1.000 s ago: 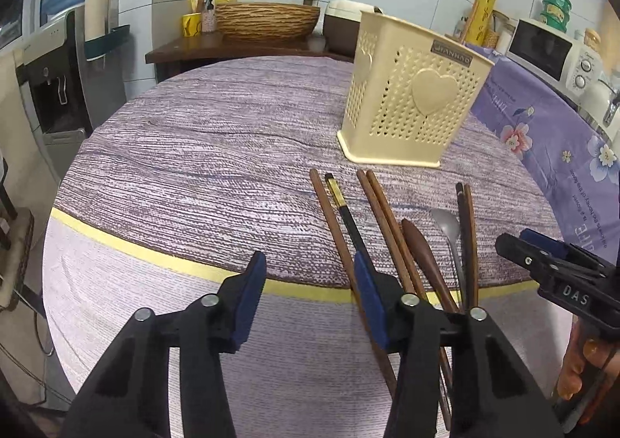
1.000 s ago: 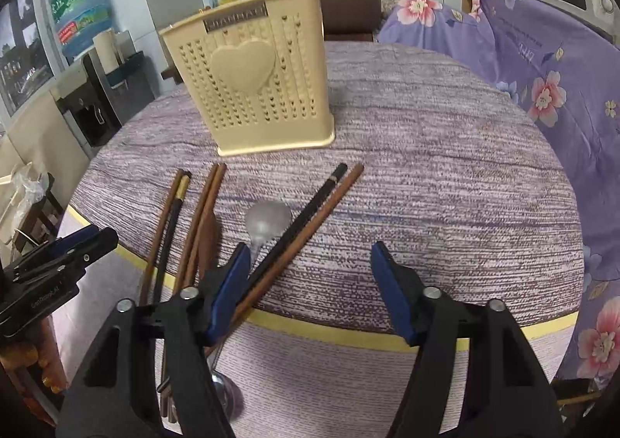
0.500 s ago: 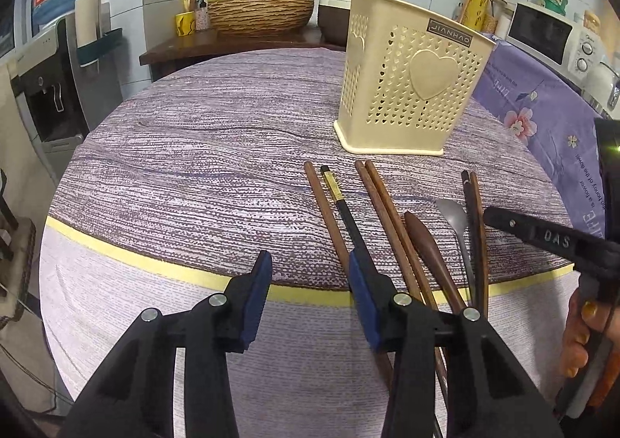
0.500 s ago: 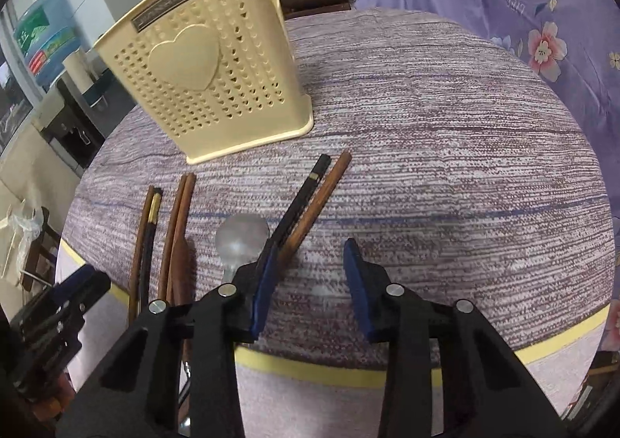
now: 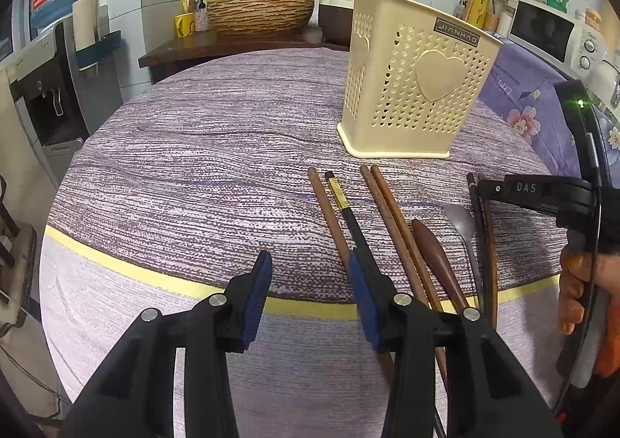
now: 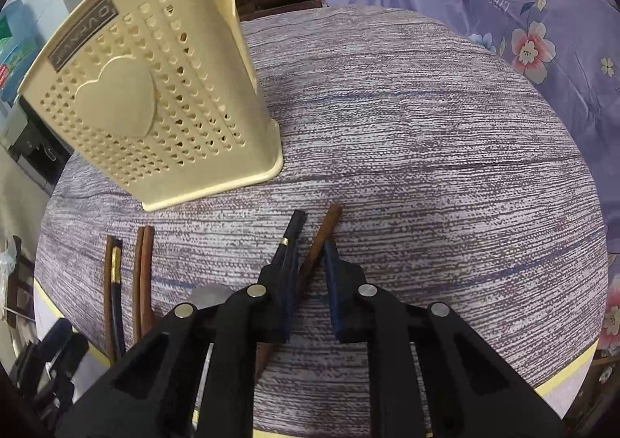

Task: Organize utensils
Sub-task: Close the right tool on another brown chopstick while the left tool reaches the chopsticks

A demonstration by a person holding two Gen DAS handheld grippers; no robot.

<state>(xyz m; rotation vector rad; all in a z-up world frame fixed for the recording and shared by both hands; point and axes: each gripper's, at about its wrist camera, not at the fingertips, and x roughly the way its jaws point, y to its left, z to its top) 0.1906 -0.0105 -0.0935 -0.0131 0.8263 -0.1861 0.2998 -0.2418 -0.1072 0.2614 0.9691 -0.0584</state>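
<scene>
A cream perforated utensil holder (image 5: 414,89) (image 6: 147,101) stands on the round table (image 5: 193,167). In front of it lie several chopsticks, a wooden spoon (image 5: 434,248) and a metal spoon (image 5: 461,221). My left gripper (image 5: 310,267) hovers open over the cloth; a brown chopstick (image 5: 329,205) and a black chopstick (image 5: 345,205) run under its right finger. My right gripper (image 6: 308,260) is closing. A brown chopstick (image 6: 321,232) lies slanted between its pads, and a black gold-banded chopstick (image 6: 292,229) runs along its left finger. The pads do not squeeze it. The right gripper (image 5: 484,186) shows from the side, held by a hand (image 5: 577,283).
A purple flowered cloth (image 6: 523,31) covers furniture to the right of the table. Behind stand a wicker basin (image 5: 259,14), a rice cooker (image 5: 333,16), a microwave (image 5: 550,31) and a water dispenser (image 5: 50,89). A yellow band (image 5: 116,263) rings the tablecloth near the front edge.
The right gripper moved forward and down over the rightmost black and brown chopsticks, and its jaws narrowed from wide to a small gap. The left gripper stayed nearly still.
</scene>
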